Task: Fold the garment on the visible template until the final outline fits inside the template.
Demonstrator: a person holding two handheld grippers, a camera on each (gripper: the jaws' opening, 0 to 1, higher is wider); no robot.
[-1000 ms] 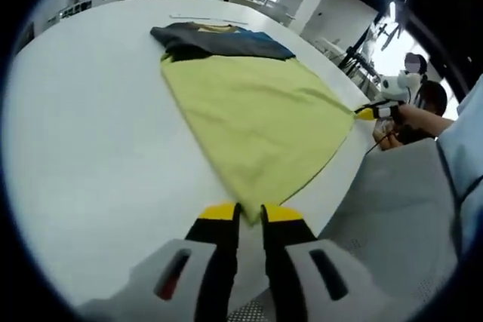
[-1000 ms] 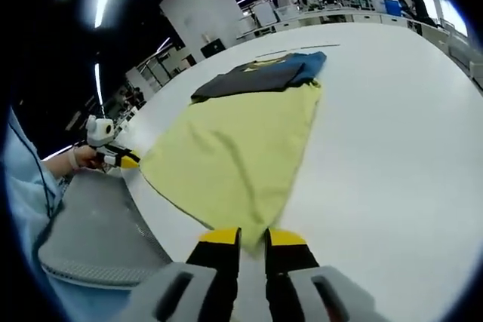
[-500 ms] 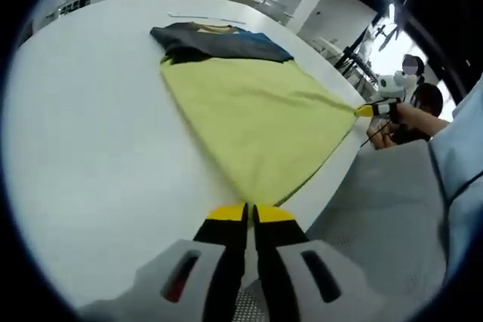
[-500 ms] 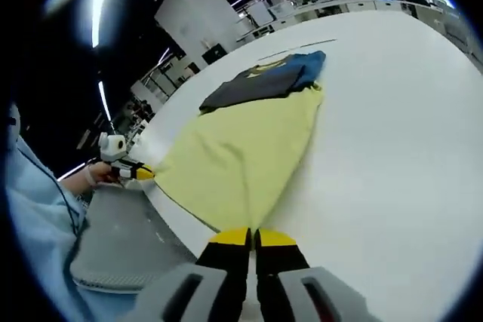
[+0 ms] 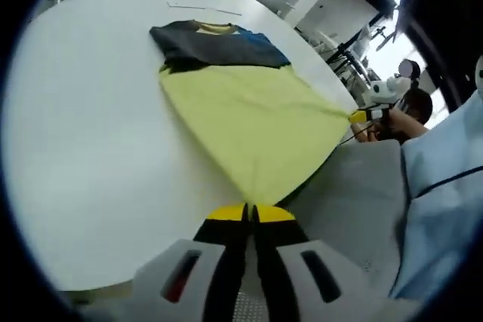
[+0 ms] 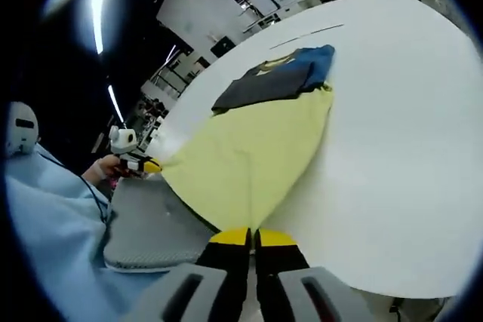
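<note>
Item: soft yellow garment w/ dark grey and blue upper section (image 5: 249,115) (image 6: 253,148), lying flat on round white counter (image 5: 83,148) (image 6: 400,164), lower hem stretched past the near counter edge; dark end lies far from the person, thin pale strip (image 5: 204,10) on the counter just beyond it. Left tongs (image 5: 250,215) closed on one hem corner, right tongs (image 6: 252,237) closed on the other, each also seen small in the opposite view (image 6: 147,165) (image 5: 361,116), cloth taut between them. Surrounds: grey padded surface (image 5: 355,209) (image 6: 151,228) below the near edge, person's light-blue sleeve (image 5: 445,186) (image 6: 45,224) beside it, lab benches and equipment in bkgd, nothing lying on the cloth.
</note>
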